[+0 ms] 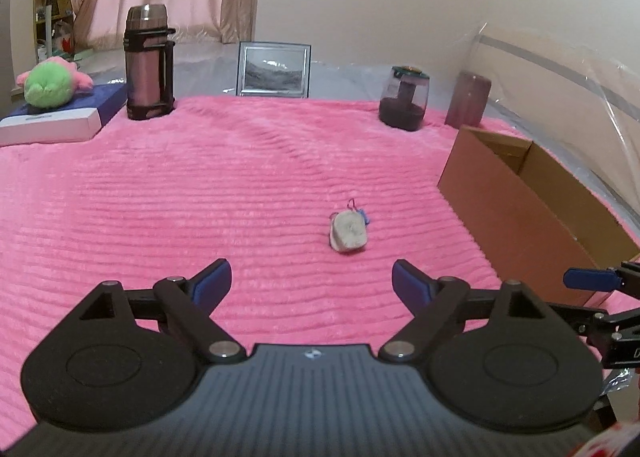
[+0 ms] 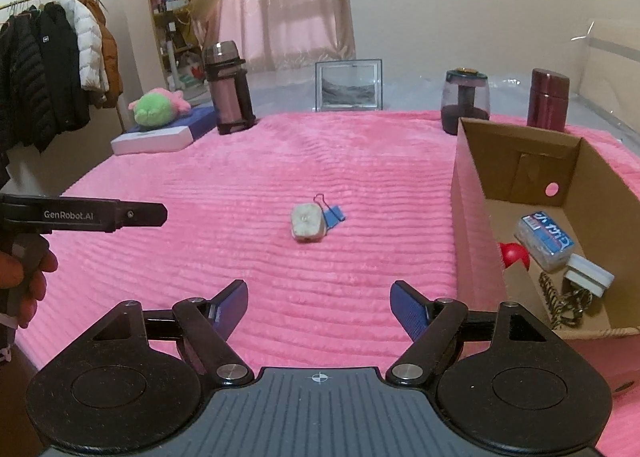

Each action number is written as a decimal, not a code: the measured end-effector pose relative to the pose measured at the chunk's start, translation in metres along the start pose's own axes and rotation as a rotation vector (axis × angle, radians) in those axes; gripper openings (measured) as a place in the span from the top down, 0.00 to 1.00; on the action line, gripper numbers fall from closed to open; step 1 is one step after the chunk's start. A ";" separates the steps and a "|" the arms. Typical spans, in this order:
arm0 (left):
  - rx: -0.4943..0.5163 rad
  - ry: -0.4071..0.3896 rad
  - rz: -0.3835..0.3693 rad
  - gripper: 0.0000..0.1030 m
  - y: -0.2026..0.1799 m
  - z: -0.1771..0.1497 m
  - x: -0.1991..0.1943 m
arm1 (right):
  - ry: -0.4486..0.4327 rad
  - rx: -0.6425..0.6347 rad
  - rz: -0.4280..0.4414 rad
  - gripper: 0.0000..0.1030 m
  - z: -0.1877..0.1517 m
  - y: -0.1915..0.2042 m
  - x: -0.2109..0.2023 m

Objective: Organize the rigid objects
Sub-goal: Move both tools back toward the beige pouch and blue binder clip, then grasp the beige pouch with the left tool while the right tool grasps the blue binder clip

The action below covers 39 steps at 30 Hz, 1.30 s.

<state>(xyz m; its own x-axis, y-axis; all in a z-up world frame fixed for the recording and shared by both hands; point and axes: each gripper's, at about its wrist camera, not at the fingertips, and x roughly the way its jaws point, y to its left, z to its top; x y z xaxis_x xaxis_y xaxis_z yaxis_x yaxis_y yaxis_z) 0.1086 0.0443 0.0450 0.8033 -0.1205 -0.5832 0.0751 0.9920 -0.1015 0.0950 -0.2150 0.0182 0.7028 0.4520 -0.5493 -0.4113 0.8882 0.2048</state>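
A small whitish block (image 1: 347, 233) (image 2: 306, 224) lies in the middle of the pink blanket (image 1: 200, 193) (image 2: 360, 177), with a blue binder clip (image 2: 333, 215) (image 1: 362, 214) right behind it. Both are ahead of my left gripper (image 1: 311, 284) and my right gripper (image 2: 319, 307), which stand open and hold nothing. An open cardboard box (image 2: 472, 193) (image 1: 516, 217) sits on the right. Inside it lie a blue-labelled packet (image 2: 545, 241), a red ball (image 2: 515, 254), a white block (image 2: 588, 274) and a metal chain (image 2: 562, 303). The right gripper's blue fingertip (image 1: 591, 279) shows in the left wrist view's right edge.
Along the blanket's far edge stand a tall flask (image 2: 229, 89), a picture frame (image 2: 349, 86), a dark jar (image 2: 465, 100) and a maroon bottle (image 2: 548, 98). A green-and-pink plush (image 2: 158, 107) rests on a flat box (image 2: 164, 137). Coats (image 2: 56, 69) hang at the left.
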 end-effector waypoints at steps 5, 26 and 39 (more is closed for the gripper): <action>-0.008 0.024 0.002 0.18 0.001 -0.006 0.012 | 0.009 0.008 -0.006 0.27 -0.003 -0.001 0.013; -0.015 0.052 -0.039 0.18 -0.001 -0.002 0.107 | 0.036 -0.016 -0.065 0.27 0.006 -0.021 0.105; 0.013 0.061 -0.121 0.33 -0.018 0.011 0.189 | 0.058 -0.058 -0.102 0.40 0.009 -0.040 0.163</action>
<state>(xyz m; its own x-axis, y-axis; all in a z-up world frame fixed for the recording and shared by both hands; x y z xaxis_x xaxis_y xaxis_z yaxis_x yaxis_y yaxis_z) 0.2655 0.0044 -0.0549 0.7506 -0.2411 -0.6152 0.1774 0.9704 -0.1638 0.2308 -0.1761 -0.0720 0.7085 0.3523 -0.6115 -0.3736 0.9223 0.0986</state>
